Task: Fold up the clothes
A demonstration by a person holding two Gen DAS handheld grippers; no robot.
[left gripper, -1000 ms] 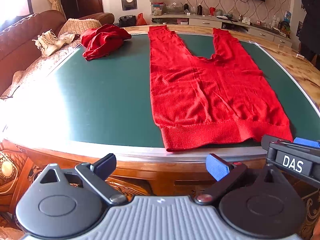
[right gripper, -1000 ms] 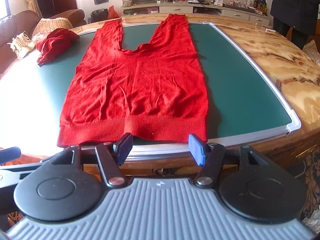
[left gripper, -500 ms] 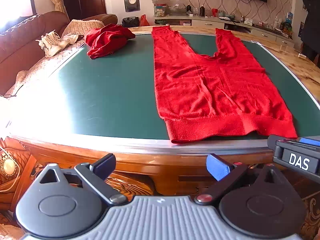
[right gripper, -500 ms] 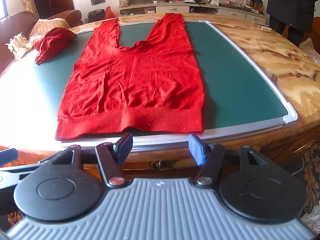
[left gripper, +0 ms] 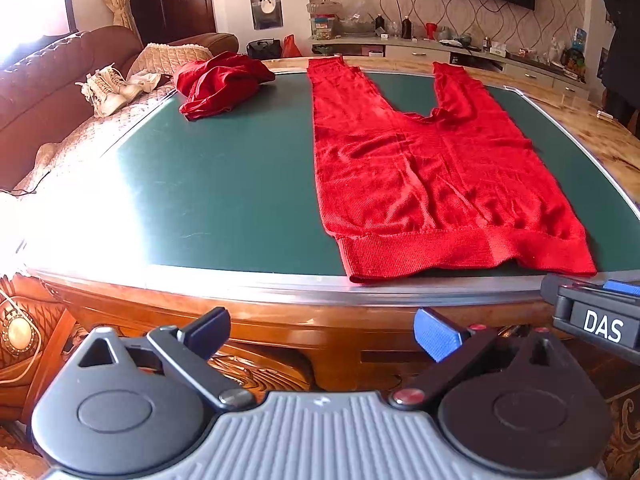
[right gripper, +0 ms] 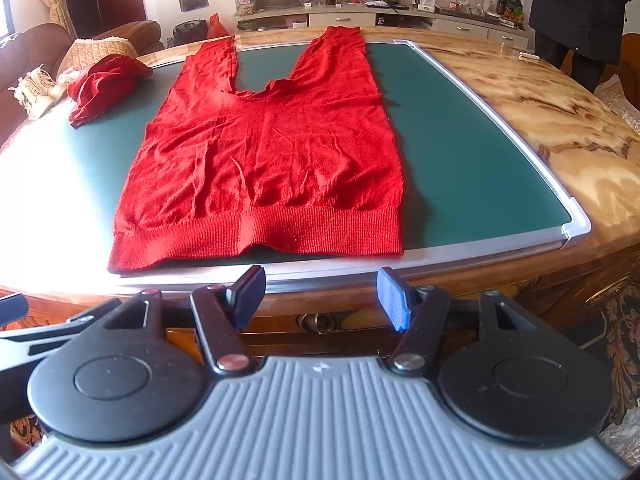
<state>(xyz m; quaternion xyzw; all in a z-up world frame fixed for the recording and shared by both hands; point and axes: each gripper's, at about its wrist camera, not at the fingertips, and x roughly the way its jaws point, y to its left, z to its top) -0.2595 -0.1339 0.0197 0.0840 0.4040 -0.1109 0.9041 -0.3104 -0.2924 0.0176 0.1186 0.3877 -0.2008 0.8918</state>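
Left wrist view is showing the red knit pants [left gripper: 432, 184] lying flat on the green mat [left gripper: 224, 184], waistband toward the near edge and both legs stretching away toward the far side. Right wrist view is showing the same pants [right gripper: 272, 152] with the ribbed waistband sitting just inside the mat's silver frame [right gripper: 520, 160], and the two legs parting in a V. A crumpled red garment [left gripper: 220, 86] is lying well apart at the mat's far left corner. The mat is resting on a marble-topped wooden table [right gripper: 560, 112]. The left gripper [left gripper: 320, 332] is hanging in front of the table's near edge with its jaws spread wide and nothing between them, short of the cloth. The right gripper [right gripper: 320, 292] is hovering just before the waistband, jaws likewise apart and empty. Beyond the table, a brown sofa [left gripper: 44, 80] is carrying a pair of pale shoes [left gripper: 106, 90], and a person in dark clothes [right gripper: 580, 8] is standing at the far right.
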